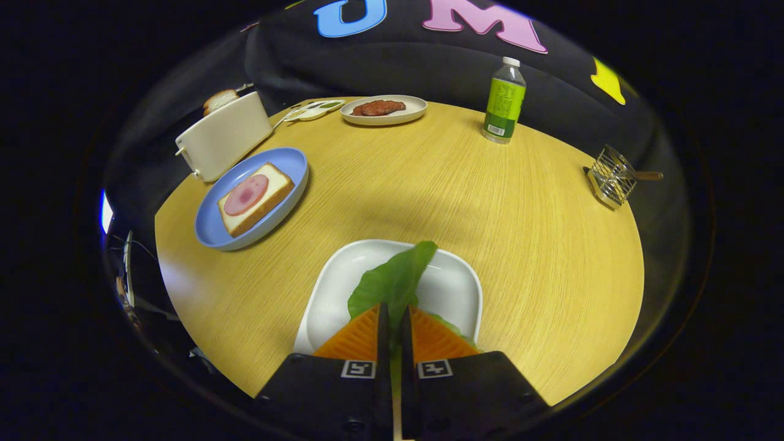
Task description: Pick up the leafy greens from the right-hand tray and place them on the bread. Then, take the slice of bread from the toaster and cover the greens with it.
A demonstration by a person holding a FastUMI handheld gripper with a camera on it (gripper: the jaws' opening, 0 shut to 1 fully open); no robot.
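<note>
Tongs (pixel 392 315): closed on leafy greens (pixel 392 278), held over white tray (pixel 456 288).
Greens: pinched between tips, leaf projecting beyond them.

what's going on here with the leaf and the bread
A handheld tongs is shut on a green leaf over the white tray. The bread with ham waits on the blue plate, uncovered. Another slice still sits in the toaster.

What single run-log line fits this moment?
claw: shut on leafy greens | greens: over white tray | bread: on blue plate, ham-topped, uncovered | toaster: slice still in
</note>
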